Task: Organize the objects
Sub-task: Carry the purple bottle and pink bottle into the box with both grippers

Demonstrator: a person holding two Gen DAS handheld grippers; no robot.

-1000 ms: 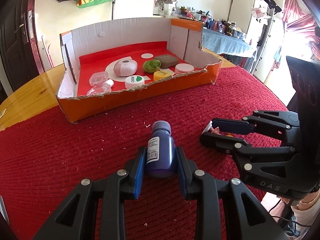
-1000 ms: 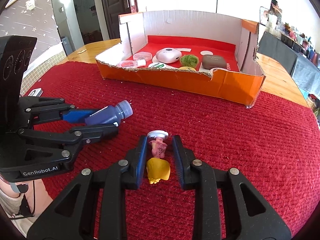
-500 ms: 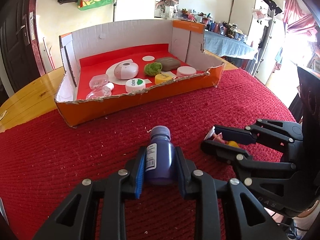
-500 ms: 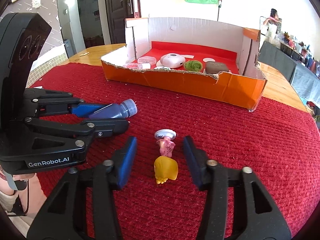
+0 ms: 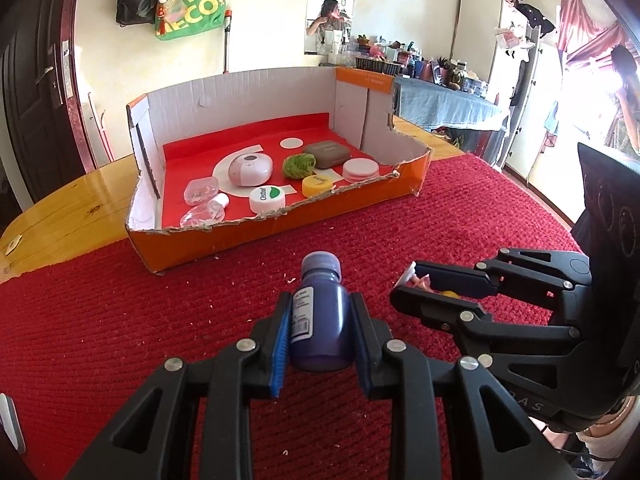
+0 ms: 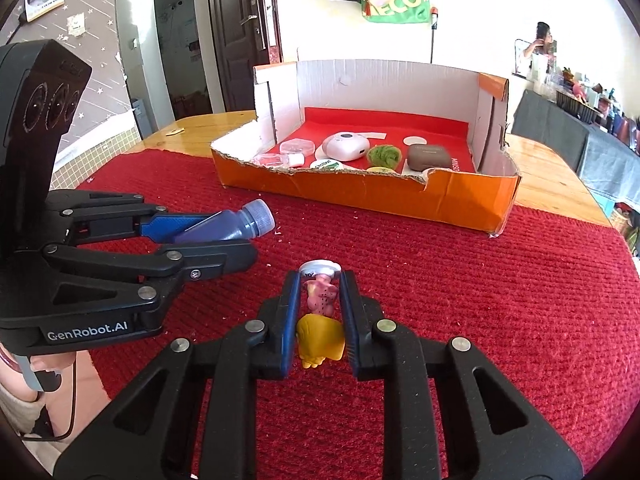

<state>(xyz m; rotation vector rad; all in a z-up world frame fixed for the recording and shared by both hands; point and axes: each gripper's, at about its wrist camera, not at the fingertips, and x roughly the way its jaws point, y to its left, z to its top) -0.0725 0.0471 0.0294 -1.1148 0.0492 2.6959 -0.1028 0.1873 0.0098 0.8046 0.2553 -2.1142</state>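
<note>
Above the red mat, left tool (image 5: 320, 332) clamps purple bottle (image 5: 322, 316), right tool (image 6: 320, 320) clamps figurine (image 6: 320, 320)

One purple bottle (image 5: 322, 316), one figurine (image 6: 322, 320), one cardboard box (image 5: 280, 220), nine items inside

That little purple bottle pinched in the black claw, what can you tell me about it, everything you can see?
The small purple plastic bottle has a rounded body, a narrower neck and a ribbed lilac screw cap, which is on. A white printed label with a barcode runs along one side. It lies roughly level, tilted slightly upward, cap pointing toward the orange cardboard box. The left gripper is clamped on its body, blue pads pressing both sides, over the red knitted cloth. Whether it touches the cloth is unclear.
</note>
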